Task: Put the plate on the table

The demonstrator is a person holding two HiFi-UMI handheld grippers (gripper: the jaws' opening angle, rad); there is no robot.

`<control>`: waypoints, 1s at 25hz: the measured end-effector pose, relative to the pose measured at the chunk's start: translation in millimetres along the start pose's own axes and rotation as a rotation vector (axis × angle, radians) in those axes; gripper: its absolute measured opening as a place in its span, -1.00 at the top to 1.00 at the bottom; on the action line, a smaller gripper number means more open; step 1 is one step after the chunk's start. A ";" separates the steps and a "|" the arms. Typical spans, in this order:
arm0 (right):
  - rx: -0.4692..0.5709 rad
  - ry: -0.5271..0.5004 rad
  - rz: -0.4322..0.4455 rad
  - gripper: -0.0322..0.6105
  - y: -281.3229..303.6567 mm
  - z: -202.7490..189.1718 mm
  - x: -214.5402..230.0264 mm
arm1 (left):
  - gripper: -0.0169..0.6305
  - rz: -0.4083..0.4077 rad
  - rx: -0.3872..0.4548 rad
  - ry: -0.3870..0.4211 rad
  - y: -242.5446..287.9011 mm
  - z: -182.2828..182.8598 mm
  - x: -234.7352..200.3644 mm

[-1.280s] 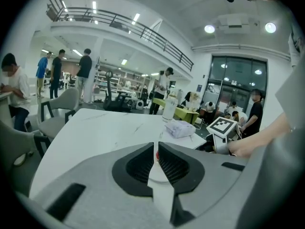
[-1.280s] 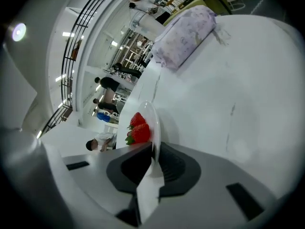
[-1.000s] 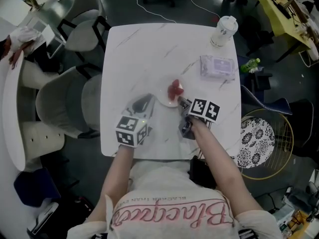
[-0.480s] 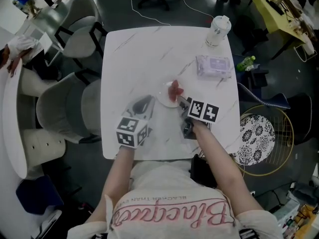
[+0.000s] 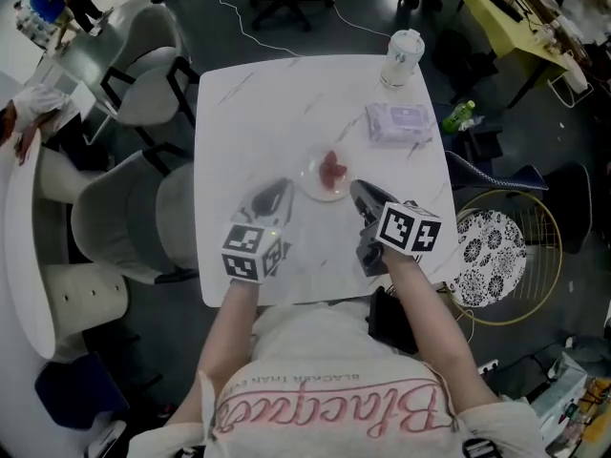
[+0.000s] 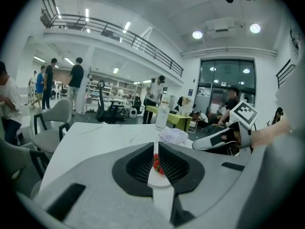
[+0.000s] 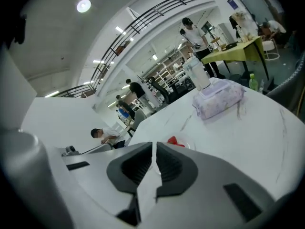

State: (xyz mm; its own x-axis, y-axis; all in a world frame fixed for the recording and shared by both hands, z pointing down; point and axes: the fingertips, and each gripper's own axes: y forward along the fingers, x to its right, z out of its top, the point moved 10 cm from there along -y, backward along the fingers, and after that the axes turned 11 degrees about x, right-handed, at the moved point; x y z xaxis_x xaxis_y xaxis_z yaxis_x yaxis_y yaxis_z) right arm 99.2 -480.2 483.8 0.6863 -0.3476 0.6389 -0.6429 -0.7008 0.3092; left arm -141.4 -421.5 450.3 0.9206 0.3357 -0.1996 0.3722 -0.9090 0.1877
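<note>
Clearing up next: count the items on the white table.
3: the plate with red fruit near the middle, the wipes pack toward the far right, the lidded cup at the far right corner. None seems hidden.

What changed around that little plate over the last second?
The right gripper let go of the plate, drew back towards the person and rose. Its jaws have just been closing, with nothing between them. The plate with its red food stayed on the table, and the left gripper kept its place, shut.
</note>
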 end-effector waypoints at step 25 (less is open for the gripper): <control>0.281 -0.567 0.154 0.89 -85.6 21.0 -122.2 | 0.93 -0.144 0.233 0.144 -47.4 60.5 51.4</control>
State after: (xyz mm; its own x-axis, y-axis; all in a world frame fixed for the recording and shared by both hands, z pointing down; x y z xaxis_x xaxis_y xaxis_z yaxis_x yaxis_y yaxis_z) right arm 77.5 -390.8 364.5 0.7160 -0.6780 0.1667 -0.6874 -0.7263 -0.0016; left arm -118.9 -376.1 373.0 0.8739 0.4814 -0.0668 0.4780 -0.8762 -0.0617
